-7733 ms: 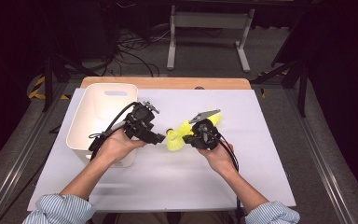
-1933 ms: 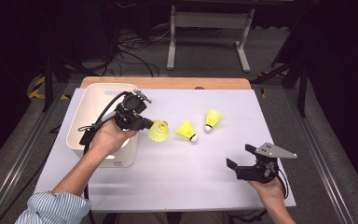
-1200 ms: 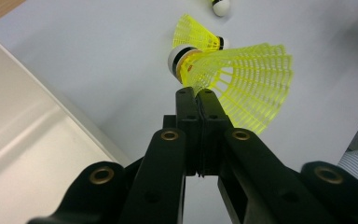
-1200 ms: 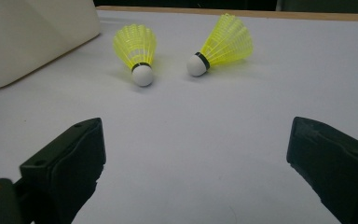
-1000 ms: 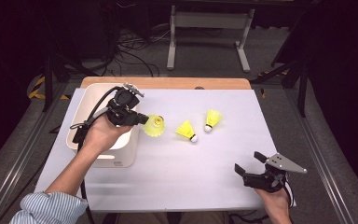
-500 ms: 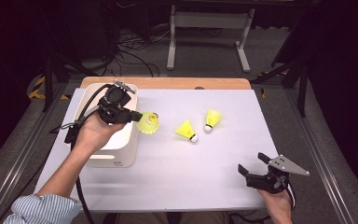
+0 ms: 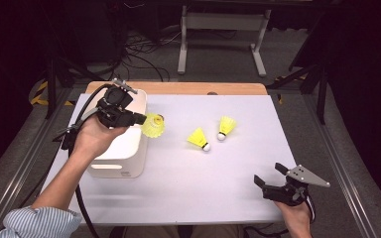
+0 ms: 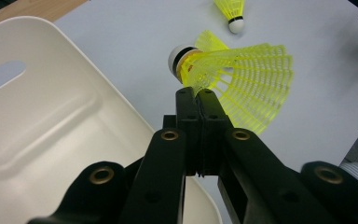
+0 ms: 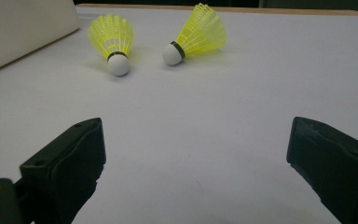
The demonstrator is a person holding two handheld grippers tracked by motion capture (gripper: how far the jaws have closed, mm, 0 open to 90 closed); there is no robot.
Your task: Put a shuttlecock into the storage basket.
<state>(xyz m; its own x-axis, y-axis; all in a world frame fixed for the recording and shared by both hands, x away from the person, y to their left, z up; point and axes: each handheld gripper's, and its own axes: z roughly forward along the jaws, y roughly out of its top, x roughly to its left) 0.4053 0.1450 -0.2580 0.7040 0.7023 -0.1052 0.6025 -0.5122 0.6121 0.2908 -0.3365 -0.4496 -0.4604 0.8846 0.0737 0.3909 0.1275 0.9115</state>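
Left gripper (image 7: 138,119) raised at left of high view, jaws pressed together, pointing right; left hand (image 7: 93,139) wraps body from below, forearm in striped sleeve. Right gripper (image 7: 269,174) low at near right edge, jaws spread wide, right hand (image 7: 295,218) beneath.

Blue-striped sleeve (image 7: 37,223) is showing nearest the bin (image 7: 124,148); black grippers are wearing brass screws, trailing black cables.
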